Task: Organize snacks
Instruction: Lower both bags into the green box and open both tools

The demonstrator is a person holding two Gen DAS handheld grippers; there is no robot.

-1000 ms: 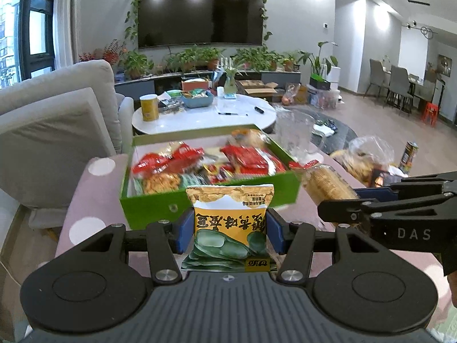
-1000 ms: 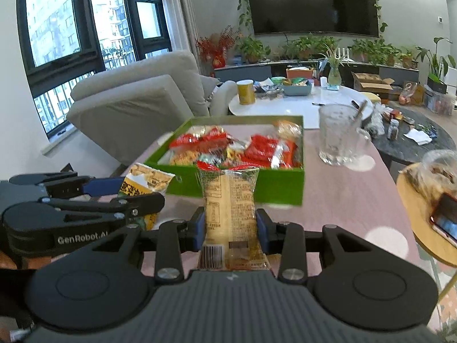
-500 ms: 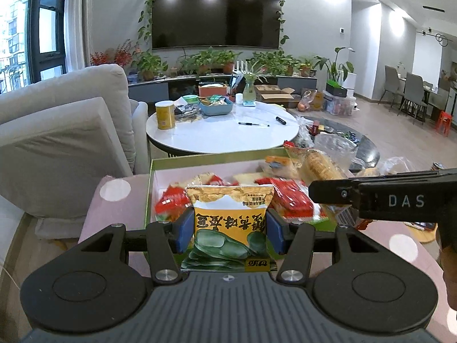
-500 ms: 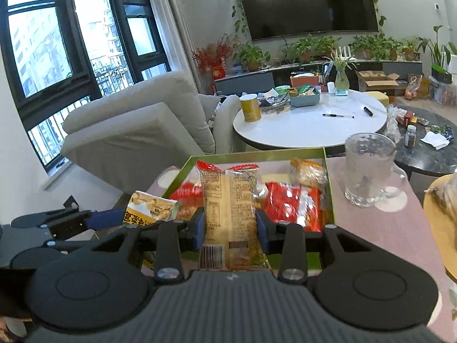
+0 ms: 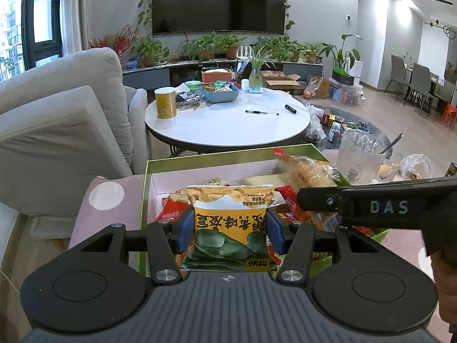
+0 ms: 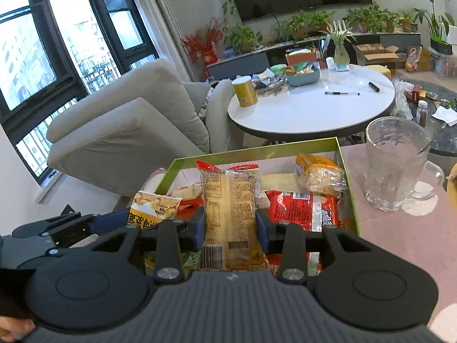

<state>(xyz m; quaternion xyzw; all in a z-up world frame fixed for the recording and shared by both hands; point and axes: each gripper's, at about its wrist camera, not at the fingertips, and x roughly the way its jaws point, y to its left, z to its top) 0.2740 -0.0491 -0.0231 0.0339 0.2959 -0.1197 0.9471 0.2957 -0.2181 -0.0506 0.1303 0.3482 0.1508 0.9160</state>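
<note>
Two light, crinkly packets, pinched mid-body above the green box (image 6: 257, 150): my left gripper (image 5: 230, 230) grips the yellow pea bag (image 5: 230, 228), my right gripper (image 6: 230, 228) the clear biscuit pack (image 6: 230, 205), probably fragile.

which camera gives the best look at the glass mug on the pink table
The right wrist view: the glass mug stands whole and unblocked right of the green box, handle visible. In the left wrist view the glass mug is smaller, its base hidden behind the right gripper.
</note>
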